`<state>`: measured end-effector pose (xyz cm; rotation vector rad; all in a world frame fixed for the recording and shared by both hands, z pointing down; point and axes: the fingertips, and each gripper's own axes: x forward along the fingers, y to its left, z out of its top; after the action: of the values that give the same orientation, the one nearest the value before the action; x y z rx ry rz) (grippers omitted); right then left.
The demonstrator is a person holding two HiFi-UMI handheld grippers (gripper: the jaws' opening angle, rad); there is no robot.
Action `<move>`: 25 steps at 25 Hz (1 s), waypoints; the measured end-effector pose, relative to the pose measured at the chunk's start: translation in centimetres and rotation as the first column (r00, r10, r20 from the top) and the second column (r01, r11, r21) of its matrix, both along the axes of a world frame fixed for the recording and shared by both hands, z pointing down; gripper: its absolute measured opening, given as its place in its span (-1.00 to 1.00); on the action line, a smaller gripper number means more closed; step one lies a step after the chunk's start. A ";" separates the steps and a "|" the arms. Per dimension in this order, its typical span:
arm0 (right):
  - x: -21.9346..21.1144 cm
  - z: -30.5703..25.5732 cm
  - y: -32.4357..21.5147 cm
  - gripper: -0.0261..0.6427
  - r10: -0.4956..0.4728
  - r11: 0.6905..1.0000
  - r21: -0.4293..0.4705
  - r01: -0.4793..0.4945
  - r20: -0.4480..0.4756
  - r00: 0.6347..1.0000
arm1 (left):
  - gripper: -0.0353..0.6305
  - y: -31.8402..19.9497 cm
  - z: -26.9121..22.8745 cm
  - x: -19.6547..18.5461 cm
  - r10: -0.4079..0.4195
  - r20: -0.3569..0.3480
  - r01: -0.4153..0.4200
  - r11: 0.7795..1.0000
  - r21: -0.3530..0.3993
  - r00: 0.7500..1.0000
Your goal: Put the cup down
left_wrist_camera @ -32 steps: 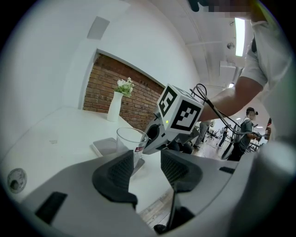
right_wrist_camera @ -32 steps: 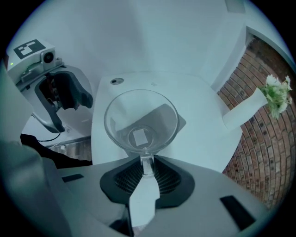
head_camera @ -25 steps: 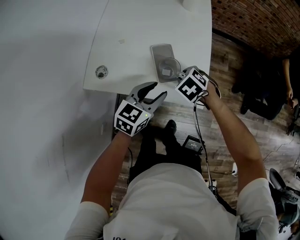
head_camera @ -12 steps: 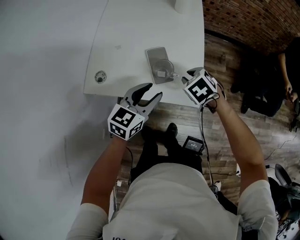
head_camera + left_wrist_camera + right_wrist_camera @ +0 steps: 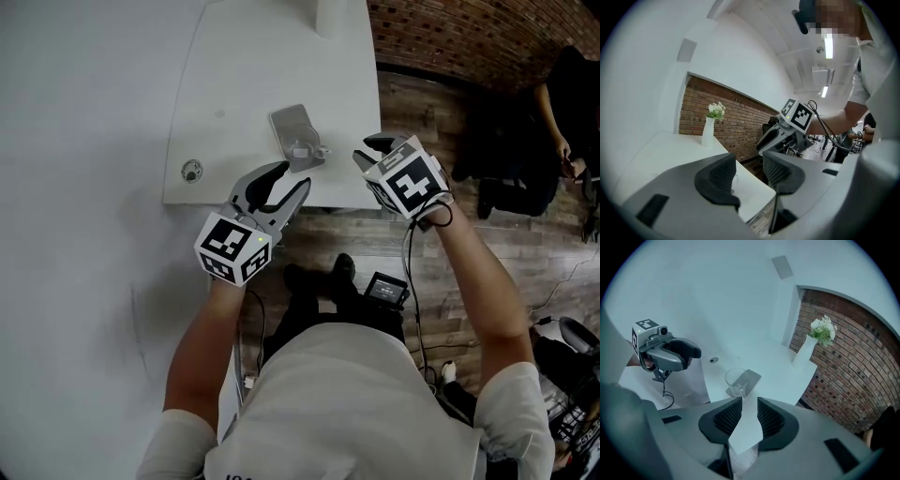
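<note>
Grippers are both open and hold nothing. The right gripper (image 5: 368,150) has its two jaws a little apart, and in the right gripper view only white bench shows in the gap. It hangs just off the right edge of the bench (image 5: 281,66), over the wood floor (image 5: 375,225). The cup (image 5: 305,152) is just beside it, to its left and a bit ahead, not touching. The handle points toward this gripper, so I think that is the side it is meant to be held from. In the right gripper view the cup (image 5: 736,379) stands straight ahead of the jaws, a short way past the tips.

The cup is clear glass and stands upright. It sits on the near end of a flat grey slab (image 5: 289,124), close to the bench edge. I cannot tell what the slab is. Since the cup stands by itself, the putting down looks done to me.

The left gripper (image 5: 289,178) is open too, jaws well apart. It hangs at the near edge of the bench, just this side of the cup, and seems to have no job right now but to keep out of the way.

Farther off, a small round thing (image 5: 191,171) lies near the left corner of the bench. At the far end stands a white vase (image 5: 805,355) with flowers, in front of a brick wall (image 5: 853,362).
</note>
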<state>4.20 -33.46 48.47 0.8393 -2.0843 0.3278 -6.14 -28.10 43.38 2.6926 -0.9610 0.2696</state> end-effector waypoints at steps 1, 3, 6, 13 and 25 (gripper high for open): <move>0.1 -0.2 0.1 -0.59 0.008 1.000 0.011 -0.008 0.010 1.000 | -0.35 0.2 -0.1 0.2 0.005 -0.003 -0.005 1.000 0.004 1.000; 0.4 -1.1 0.5 -0.60 0.025 0.999 0.030 -0.026 0.023 0.999 | -0.35 0.6 -0.7 0.7 0.013 -0.010 -0.013 1.000 0.013 1.000; 1.0 -3.2 1.3 -0.69 0.051 0.997 0.062 -0.054 0.051 0.997 | -0.35 1.6 -2.6 1.2 0.017 -0.017 -0.017 0.999 0.030 1.000; 2.1 -8.1 2.8 -0.81 0.093 0.983 0.149 -0.110 0.115 0.989 | -0.38 3.3 -6.0 1.4 0.023 -0.024 -0.021 0.998 0.063 0.999; 3.9 -13.9 4.6 -0.87 0.163 0.935 0.255 -0.248 0.311 0.936 | -0.57 5.3 -9.4 0.9 0.032 -0.060 -0.026 0.995 0.096 0.998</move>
<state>8.10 -28.84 34.56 1.2591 -2.3530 0.2701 -5.23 -22.80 34.02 2.7848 -0.9399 0.1487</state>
